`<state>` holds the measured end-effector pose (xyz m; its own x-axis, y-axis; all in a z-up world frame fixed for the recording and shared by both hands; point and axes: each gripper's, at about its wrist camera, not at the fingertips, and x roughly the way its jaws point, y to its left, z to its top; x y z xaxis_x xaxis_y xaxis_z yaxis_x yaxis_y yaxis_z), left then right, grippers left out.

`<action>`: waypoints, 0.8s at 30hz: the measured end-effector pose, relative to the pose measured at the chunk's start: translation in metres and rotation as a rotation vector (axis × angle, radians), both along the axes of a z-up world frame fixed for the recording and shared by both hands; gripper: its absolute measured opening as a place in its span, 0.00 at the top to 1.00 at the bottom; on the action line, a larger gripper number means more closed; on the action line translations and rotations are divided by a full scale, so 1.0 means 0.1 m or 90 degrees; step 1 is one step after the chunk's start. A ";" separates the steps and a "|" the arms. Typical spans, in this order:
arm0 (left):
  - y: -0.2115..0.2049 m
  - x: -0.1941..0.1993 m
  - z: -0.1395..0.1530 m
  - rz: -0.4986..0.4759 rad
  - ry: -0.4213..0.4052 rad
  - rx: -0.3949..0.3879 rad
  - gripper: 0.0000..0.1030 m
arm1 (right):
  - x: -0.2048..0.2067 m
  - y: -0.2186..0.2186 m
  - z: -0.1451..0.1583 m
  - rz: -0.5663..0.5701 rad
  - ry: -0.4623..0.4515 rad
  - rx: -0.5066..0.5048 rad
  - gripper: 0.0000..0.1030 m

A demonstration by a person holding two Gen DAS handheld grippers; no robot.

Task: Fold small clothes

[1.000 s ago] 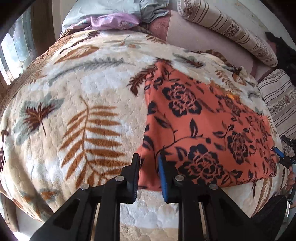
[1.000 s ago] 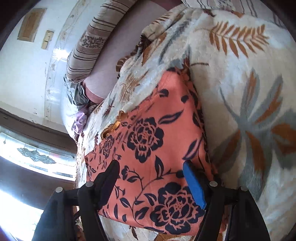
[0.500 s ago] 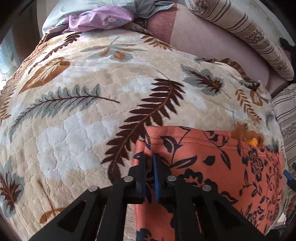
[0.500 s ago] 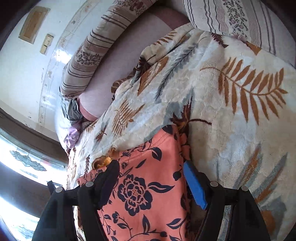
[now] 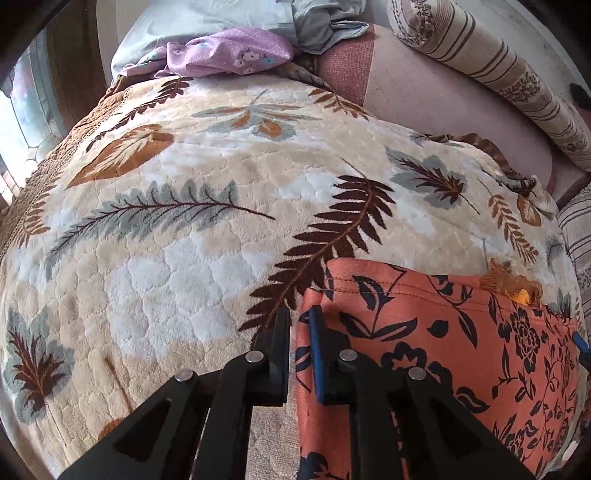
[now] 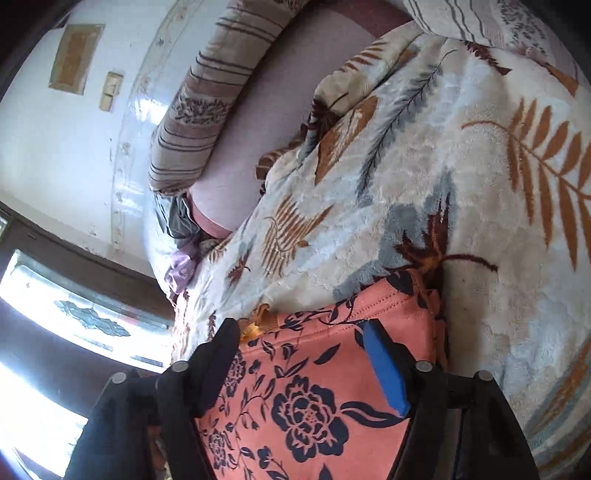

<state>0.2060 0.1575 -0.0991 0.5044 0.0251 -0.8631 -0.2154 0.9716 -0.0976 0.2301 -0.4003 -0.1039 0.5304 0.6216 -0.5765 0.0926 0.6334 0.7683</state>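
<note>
Nearest the left camera, the left gripper (image 5: 300,325) had its black fingers slightly apart, straddling the near left corner of the orange cloth garment printed with dark navy flowers (image 5: 436,332); a narrow gap showed between them, so they no longer seemed to pinch the fabric. The garment lay flat on the cream plush blanket with brown and grey leaf patterns (image 5: 177,266), its stitched hem forming the far edge. That neat, doubled-looking edge suggested one fold was likely laid down there.

In the right camera, the right gripper (image 6: 301,332) hovered over the garment's other side with its fingers spread wide, holding nothing.

Farther back on the bed sat a crumpled lilac floral cloth (image 5: 229,55) and a pale blue cloth (image 5: 207,18), probably waiting their turn. A long striped beige bolster pillow (image 5: 498,70) rested beyond.
</note>
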 end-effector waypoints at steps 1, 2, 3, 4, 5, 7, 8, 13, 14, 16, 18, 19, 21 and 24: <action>0.05 0.03 -0.03 0.015 0.014 -0.010 0.89 | 0.07 -0.03 -0.14 -0.015 0.045 -0.025 0.28; 0.12 0.04 -0.06 0.040 0.033 -0.012 0.89 | 0.08 -0.10 -0.26 -0.045 0.070 -0.010 0.30; 0.20 0.02 -0.05 0.063 0.039 -0.017 0.89 | 0.03 -0.17 -0.27 -0.081 0.067 0.022 0.30; 0.26 -0.04 0.00 0.075 0.022 -0.033 0.88 | -0.02 -0.17 -0.18 -0.099 0.054 0.025 0.28; 0.29 -0.12 0.08 0.075 -0.001 -0.043 0.87 | -0.10 -0.13 -0.03 -0.094 0.025 0.012 0.28; 0.25 -0.33 0.25 0.051 -0.035 -0.044 0.77 | -0.32 -0.01 0.26 -0.070 -0.019 -0.019 0.28; 0.19 -0.47 0.33 0.033 -0.055 -0.051 0.72 | -0.46 0.06 0.38 -0.061 -0.039 -0.028 0.27; -0.27 -1.26 0.49 -0.060 -0.100 -0.039 0.46 | -1.26 0.49 0.55 0.007 -0.059 0.017 0.24; -0.34 -1.40 0.45 -0.073 -0.100 -0.027 0.46 | -1.39 0.57 0.50 0.022 -0.050 0.027 0.24; -0.41 -1.59 0.26 -0.074 -0.077 -0.006 0.46 | -1.62 0.70 0.36 0.044 -0.035 0.045 0.24; -0.38 -1.65 -0.07 -0.044 0.001 0.018 0.46 | -1.73 0.70 0.15 0.028 -0.005 0.036 0.24; -0.32 -1.71 -0.18 -0.034 0.015 0.008 0.45 | -1.78 0.62 0.01 -0.015 0.033 0.028 0.24; -0.28 -1.86 -0.08 -0.021 -0.015 0.021 0.45 | -1.88 0.43 -0.17 -0.088 0.066 0.082 0.27; -0.25 -1.99 0.13 -0.006 -0.054 0.008 0.44 | -2.08 0.36 0.12 -0.132 0.012 0.036 0.22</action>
<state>0.0066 0.1323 -0.0861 0.5763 0.0309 -0.8167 -0.1973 0.9750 -0.1024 0.0221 -0.3642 -0.0918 0.6402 0.5322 -0.5540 0.2307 0.5547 0.7994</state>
